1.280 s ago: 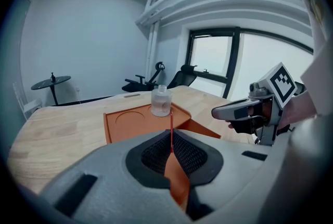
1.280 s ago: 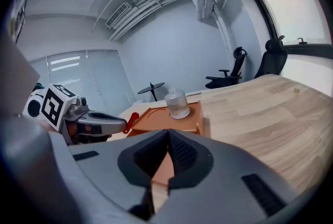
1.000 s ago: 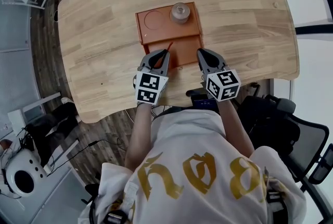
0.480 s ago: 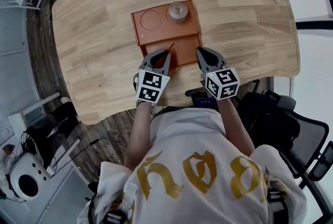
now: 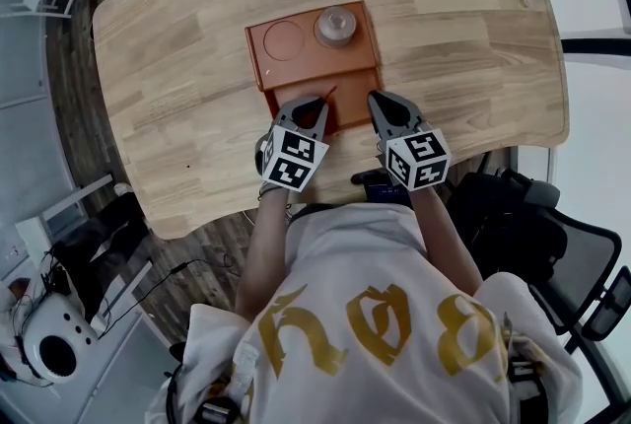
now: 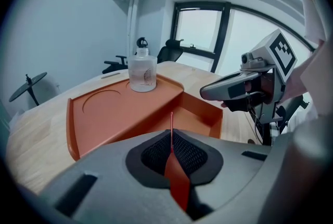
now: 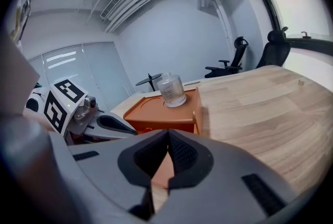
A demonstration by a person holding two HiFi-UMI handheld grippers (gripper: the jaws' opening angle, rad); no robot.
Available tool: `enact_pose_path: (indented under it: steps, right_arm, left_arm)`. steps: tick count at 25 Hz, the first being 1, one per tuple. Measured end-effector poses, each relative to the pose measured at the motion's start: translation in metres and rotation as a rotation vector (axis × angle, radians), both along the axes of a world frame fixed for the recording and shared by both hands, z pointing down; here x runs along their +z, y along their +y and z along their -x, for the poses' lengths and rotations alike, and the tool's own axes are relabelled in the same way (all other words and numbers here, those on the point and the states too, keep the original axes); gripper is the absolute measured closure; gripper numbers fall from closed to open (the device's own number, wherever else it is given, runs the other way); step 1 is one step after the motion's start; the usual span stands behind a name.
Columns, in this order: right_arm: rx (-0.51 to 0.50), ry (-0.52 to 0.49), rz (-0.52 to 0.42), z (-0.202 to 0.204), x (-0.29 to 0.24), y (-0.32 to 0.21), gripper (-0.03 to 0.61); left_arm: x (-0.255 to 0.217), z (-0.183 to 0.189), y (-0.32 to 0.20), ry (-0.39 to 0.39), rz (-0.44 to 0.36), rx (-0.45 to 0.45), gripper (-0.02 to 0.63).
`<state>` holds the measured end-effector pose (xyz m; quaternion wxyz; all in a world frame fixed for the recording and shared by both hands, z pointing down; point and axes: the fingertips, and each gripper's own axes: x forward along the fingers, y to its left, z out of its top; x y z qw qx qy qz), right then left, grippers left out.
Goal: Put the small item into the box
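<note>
Now there are two tools over the near edge of the table (image 5: 177, 67), one orange box (image 5: 258, 47), one glass jar (image 5: 335, 25) and one small red item (image 5: 326, 94).

The box has two parts: a raised far shelf with one round recess (image 5: 284, 39) on its left, and one lower compartment (image 5: 350, 97) on the near side. The jar stands upright on the shelf, to the right of the recess.

The left tool (image 5: 314, 105) has its jaws pressed together on the small red item, a flat red strip whose thin stem sticks out past the tips toward the far side. The item hangs above the lower compartment, near its left wall, and is not lying in the box.

The right tool (image 5: 380, 102) has its jaws closed with nothing between them. It sits just beside the box's near right corner, outside the wall.

Compared with half a second ago, the left tool has moved a little to the right and farther in, so its tips are over the compartment instead of at the box's near rim. The right tool has barely shifted. The box and jar lie as before.
</note>
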<state>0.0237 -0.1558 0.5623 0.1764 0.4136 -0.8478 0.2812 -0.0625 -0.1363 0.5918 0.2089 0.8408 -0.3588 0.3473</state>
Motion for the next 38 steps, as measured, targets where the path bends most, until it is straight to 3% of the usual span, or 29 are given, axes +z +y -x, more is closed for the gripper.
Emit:
enact_pose_path:
  steps: [5,13,38]
  right_arm:
    - [0.001,0.004,0.005,0.000,0.002,-0.002,0.566]
    - [0.003,0.005,0.011,-0.001,0.001,-0.004,0.566]
    - [-0.010,-0.011,0.042,-0.003,0.007,-0.006,0.566]
  left_arm:
    - [0.011,-0.005,-0.001,-0.058,0.048,0.020,0.595]
    - [0.022,-0.009,-0.002,-0.086,0.107,0.034,0.595]
    - [0.048,-0.021,0.001,-0.068,0.281,0.070,0.594]
